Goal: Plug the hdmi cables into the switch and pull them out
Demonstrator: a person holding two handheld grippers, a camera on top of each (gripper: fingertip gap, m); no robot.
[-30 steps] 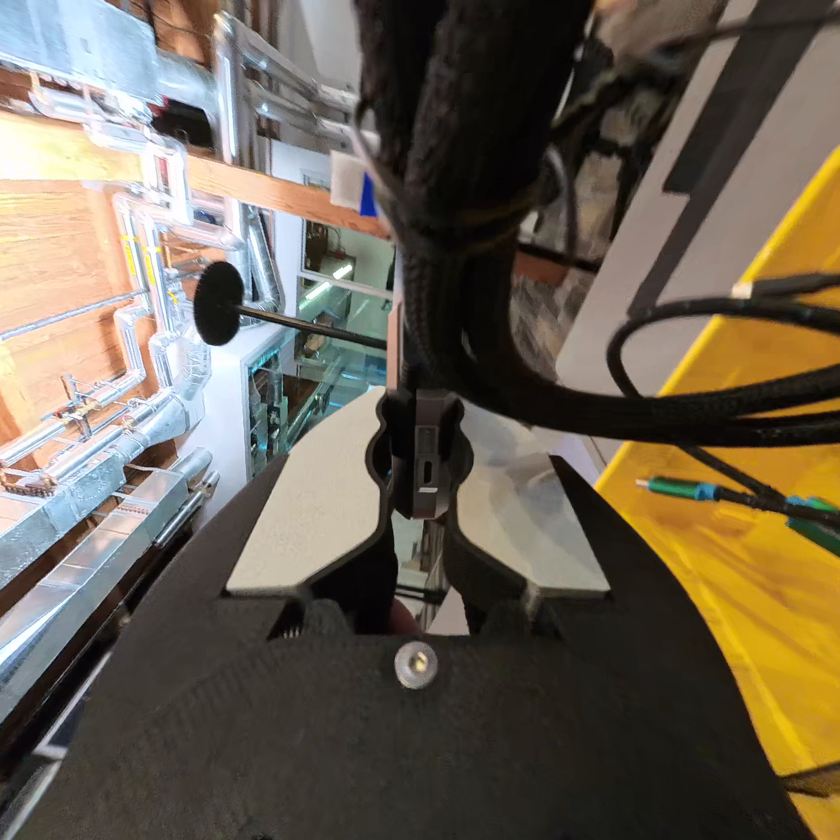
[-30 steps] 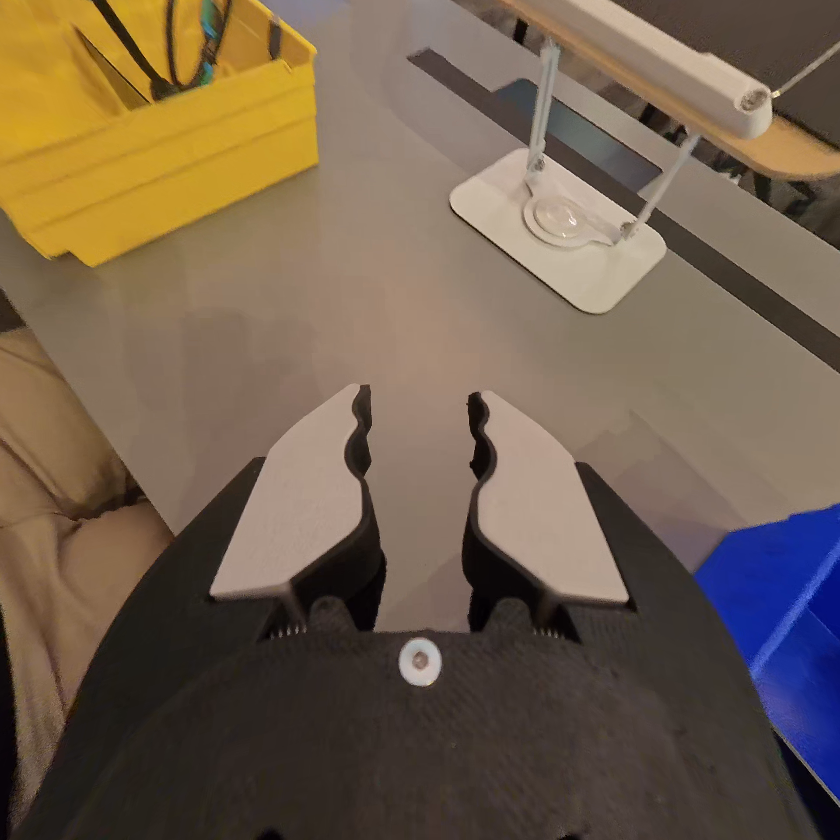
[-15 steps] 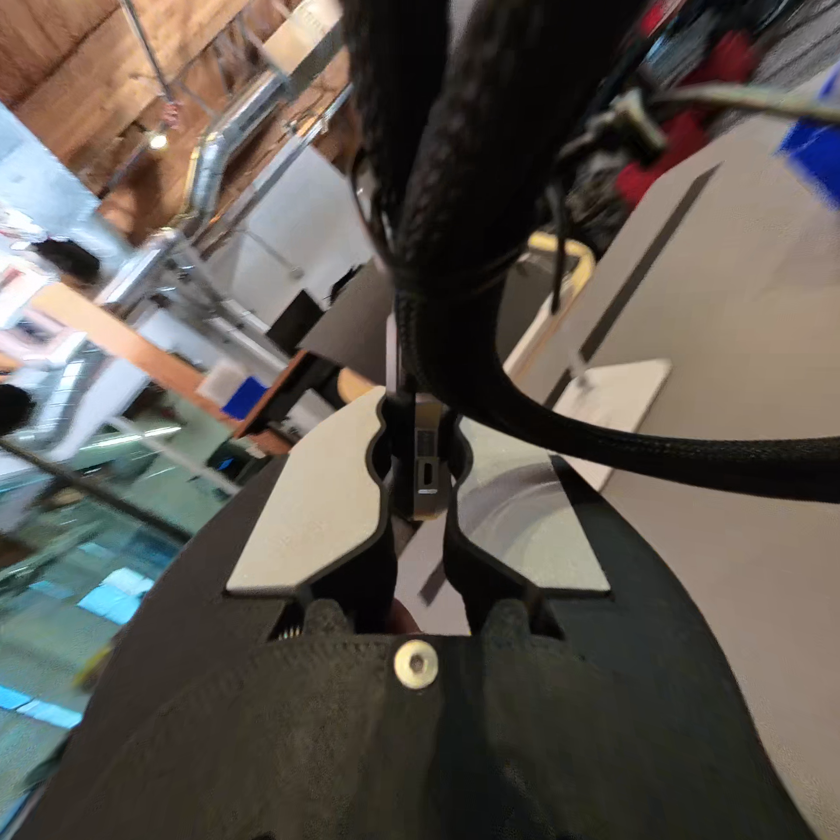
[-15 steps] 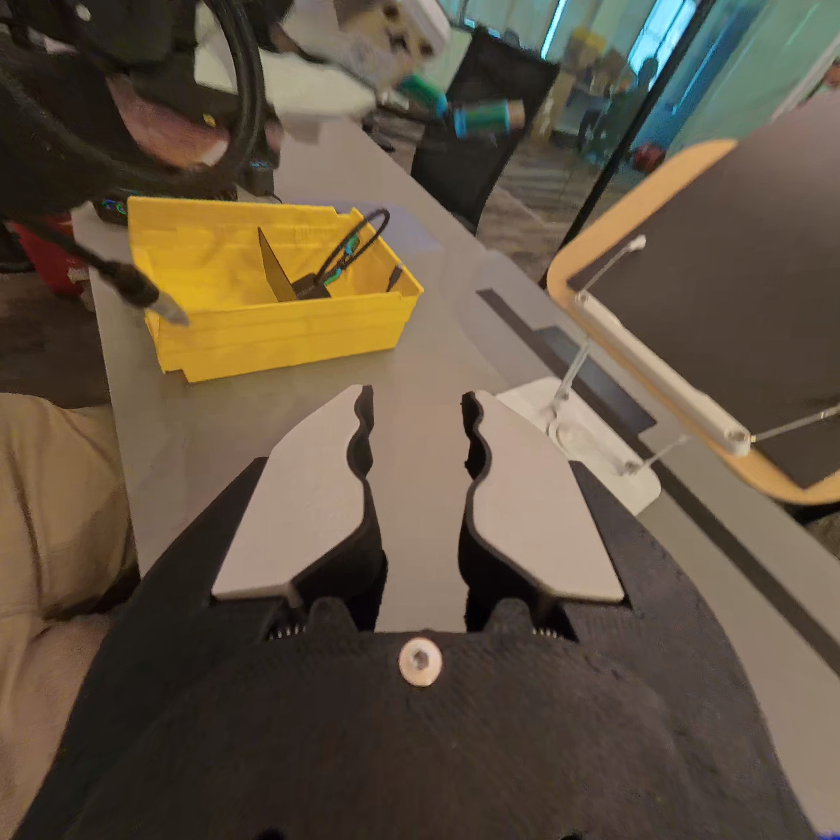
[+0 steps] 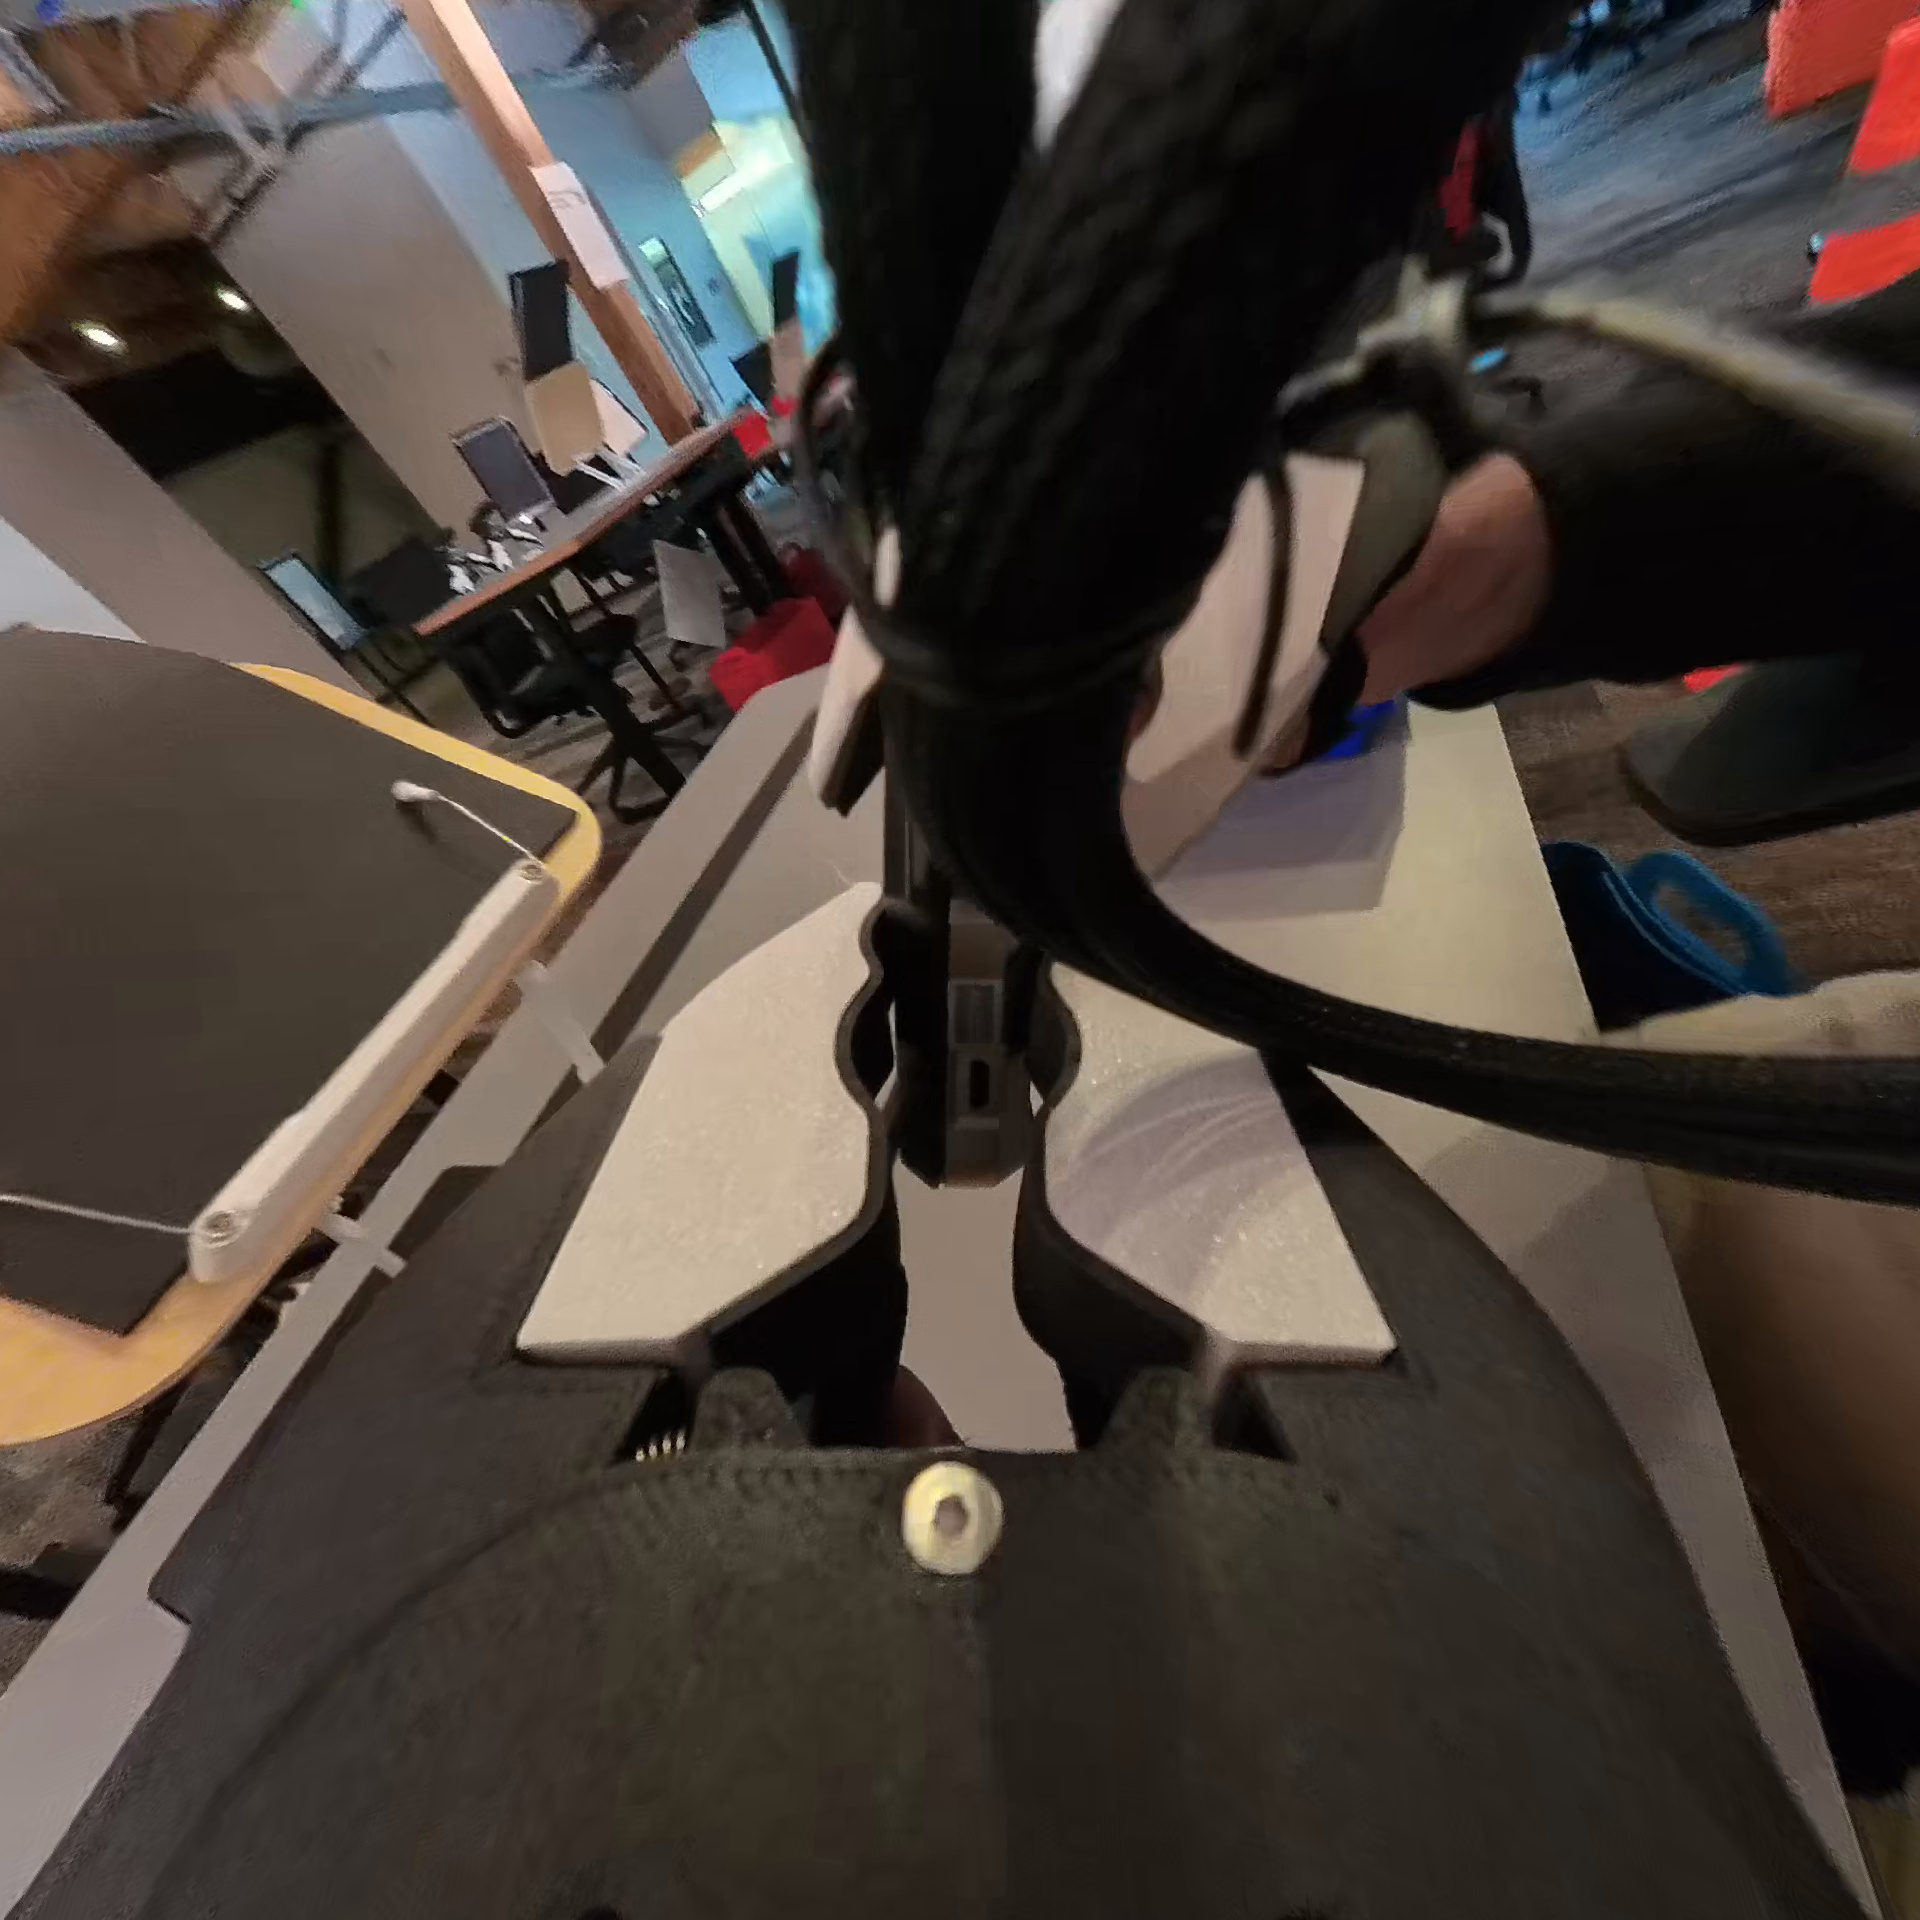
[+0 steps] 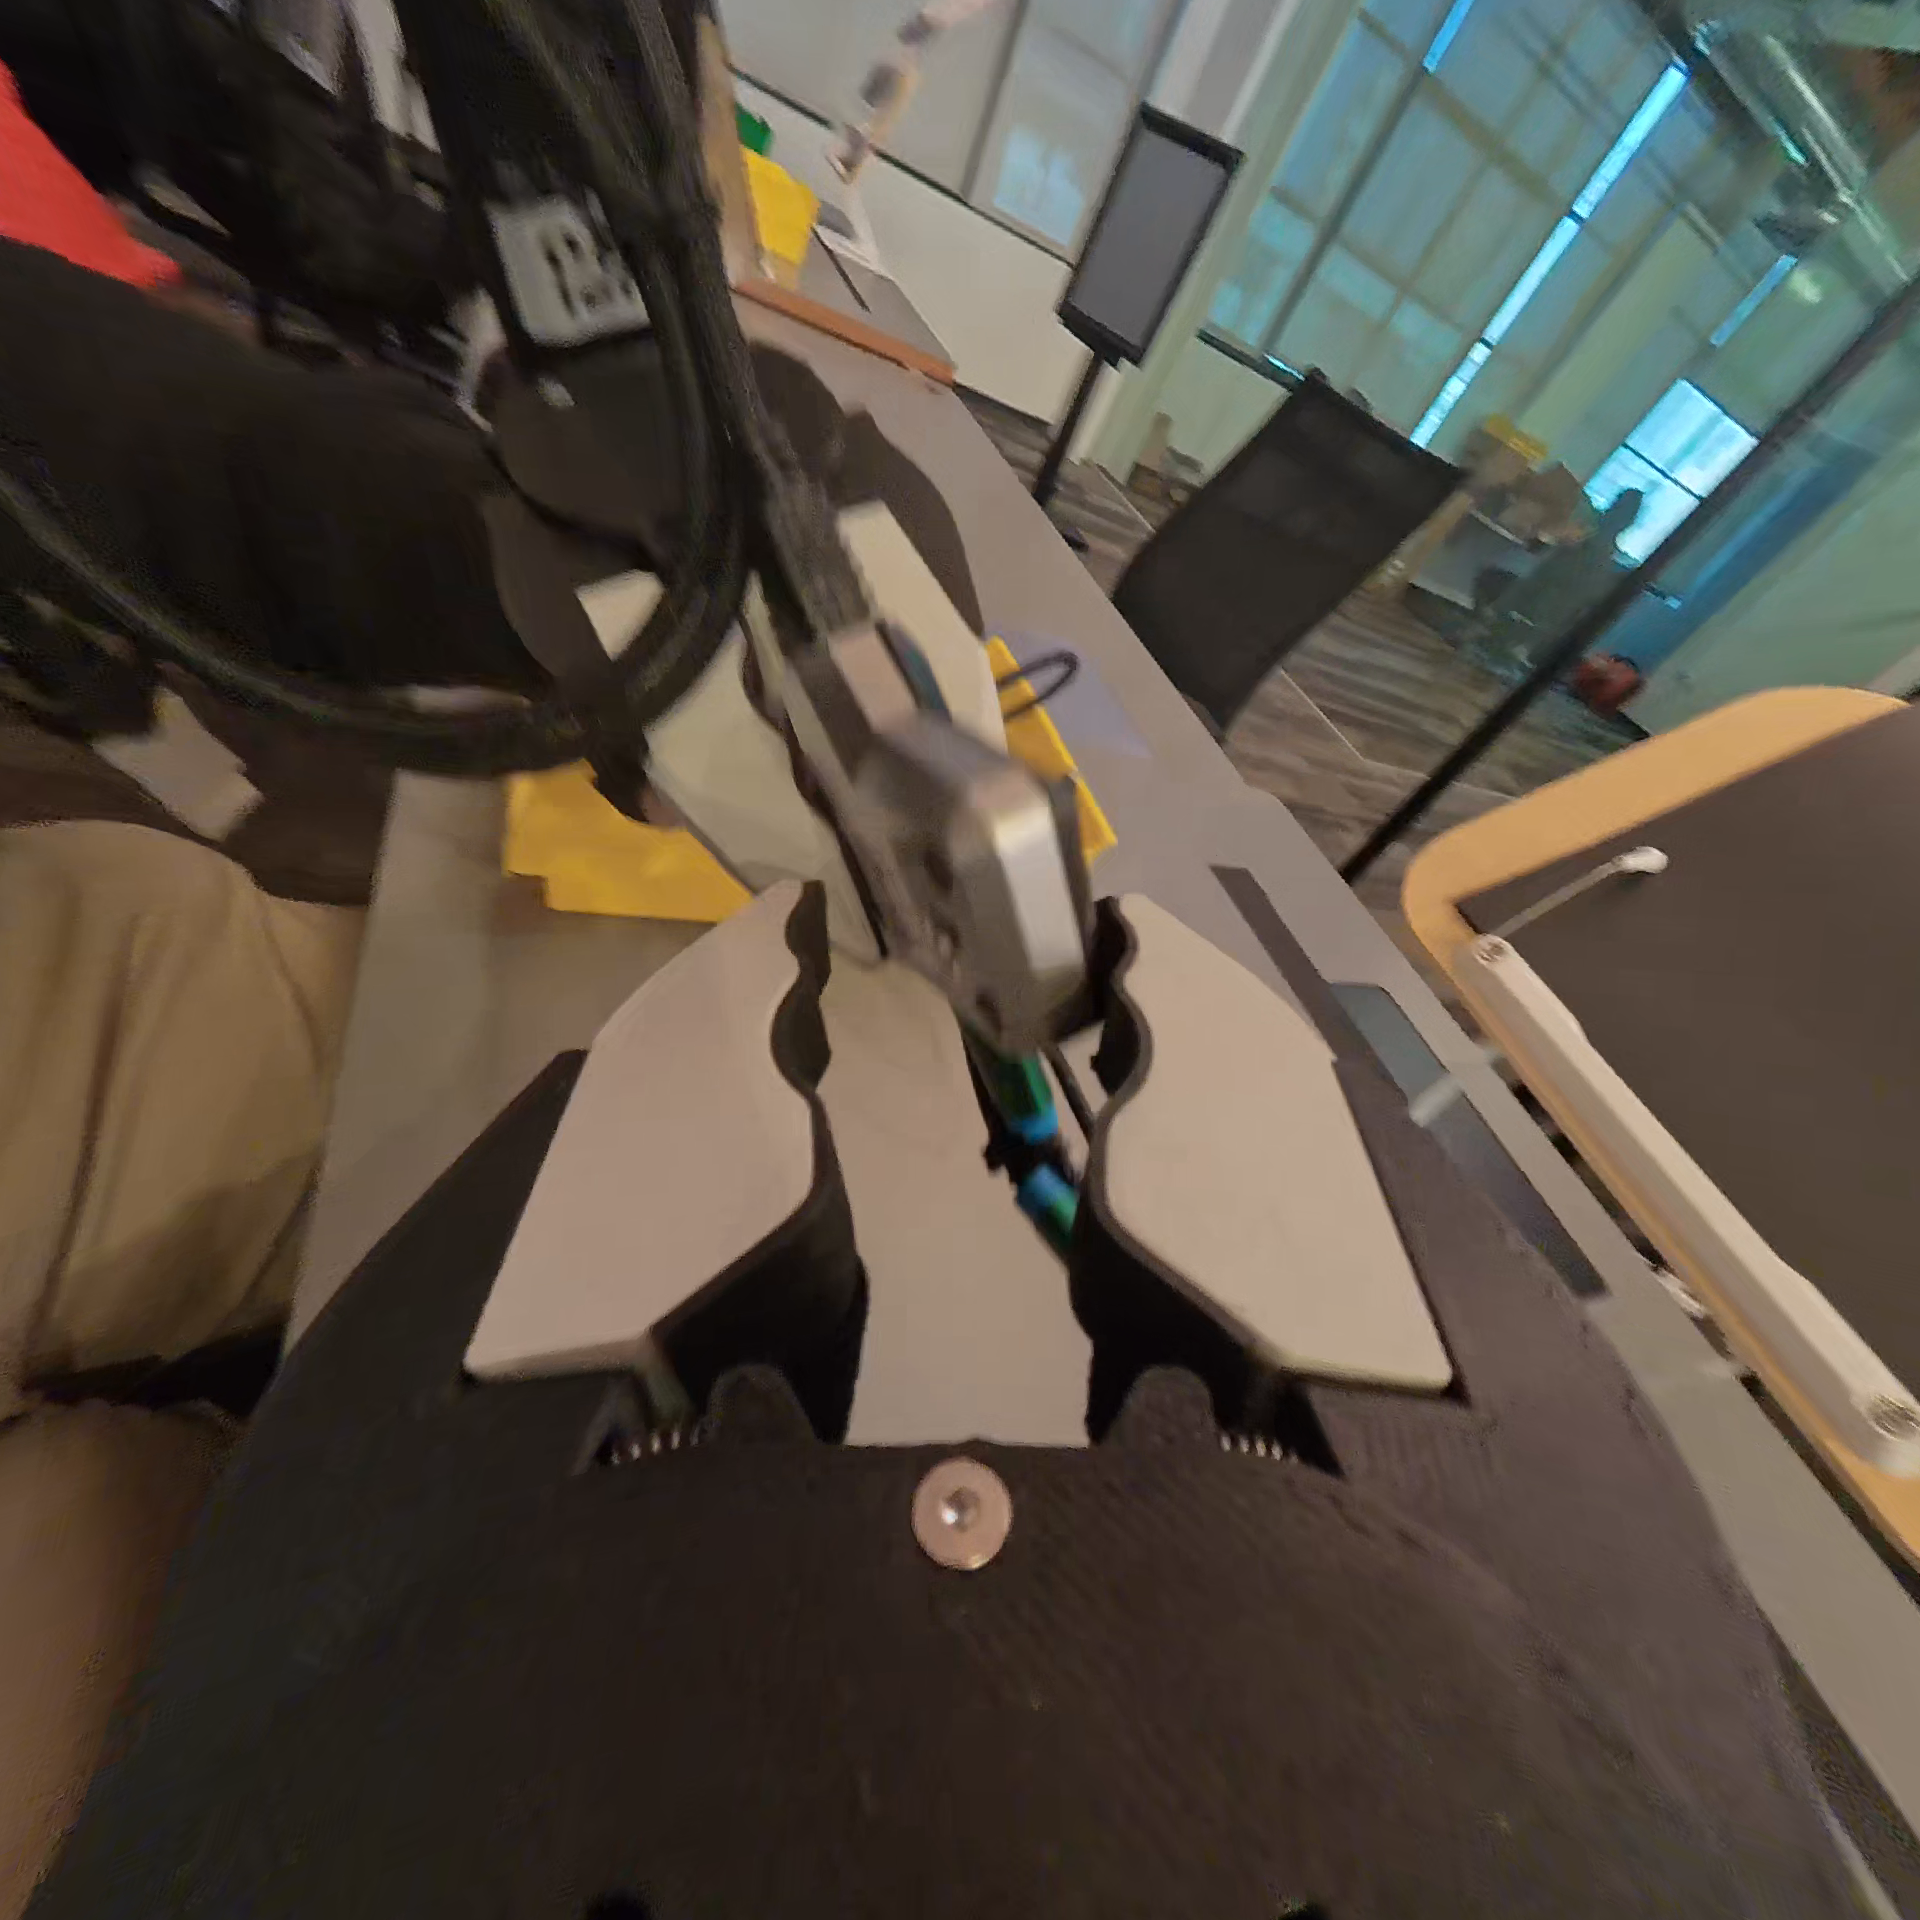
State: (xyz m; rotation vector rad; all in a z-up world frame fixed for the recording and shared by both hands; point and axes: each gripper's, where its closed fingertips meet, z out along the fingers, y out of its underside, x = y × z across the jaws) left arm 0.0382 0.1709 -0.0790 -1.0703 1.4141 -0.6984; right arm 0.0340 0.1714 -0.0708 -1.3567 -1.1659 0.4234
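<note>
Nothing readable is showing in either view. A white tag [image 6: 569,268] among the black cables [image 6: 665,312] is carrying dark marks, but blur is hiding them.

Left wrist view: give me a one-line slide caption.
Left gripper shut on the small grey switch, held above the grey table, with black braided cables hanging in front of it.

Each view looks forward along its own fingers, very near. The left wrist view faces down the grey table [image 5: 1455,852], the right gripper [image 5: 1278,623] blurred at upper right. The right wrist view faces the left gripper [image 6: 925,727] at centre. Both share the switch [image 5: 977,1060] and table.
</note>
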